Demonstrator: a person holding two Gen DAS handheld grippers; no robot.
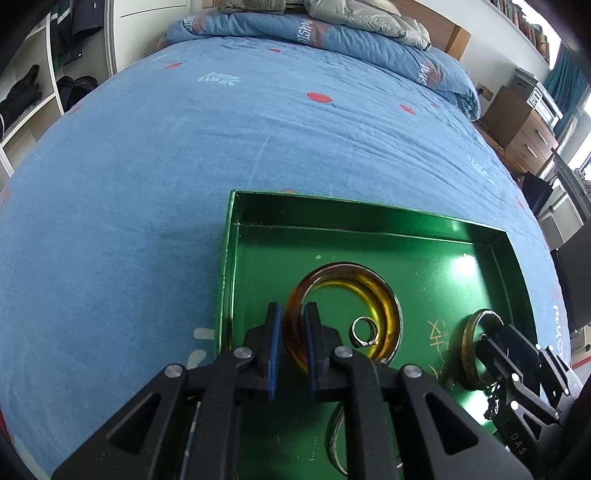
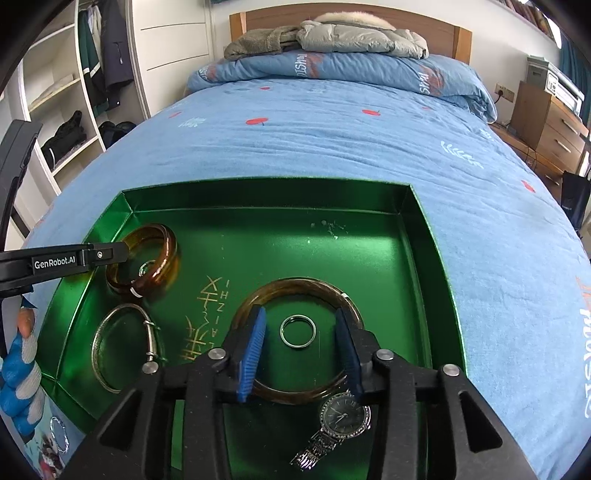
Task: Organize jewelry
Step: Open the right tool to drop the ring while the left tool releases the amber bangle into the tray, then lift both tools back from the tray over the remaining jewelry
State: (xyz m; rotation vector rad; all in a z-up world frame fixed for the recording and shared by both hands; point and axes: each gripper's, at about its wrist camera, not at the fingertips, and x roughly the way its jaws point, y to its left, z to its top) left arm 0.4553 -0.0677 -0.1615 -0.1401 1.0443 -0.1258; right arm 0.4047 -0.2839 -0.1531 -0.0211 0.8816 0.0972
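A green tray [image 1: 236, 236] [image 2: 417, 236] lies on the blue bed. My left gripper [image 1: 293, 343] is shut on the rim of a thick amber bangle [image 1: 384, 295] [image 2: 166, 254] at the tray's left side; a small silver ring [image 1: 364, 332] [image 2: 146, 267] lies inside it. My right gripper [image 2: 301, 350] is open, its fingers inside a thin brown bangle [image 2: 295, 286] [image 1: 467, 343] that encircles a silver ring [image 2: 297, 331]. A silver bangle [image 2: 123, 345] [image 1: 332, 439] lies at the tray's front left. A wristwatch [image 2: 343, 411] lies near the right fingertip.
The blue bedsheet [image 1: 147, 166] spreads around the tray. A folded quilt [image 2: 332, 70] and jackets [image 2: 351, 35] lie at the headboard. An open wardrobe [image 2: 66, 92] stands left, a wooden dresser [image 2: 554, 125] right. A small silver hoop [image 2: 59, 434] lies on the bed by the tray's front-left corner.
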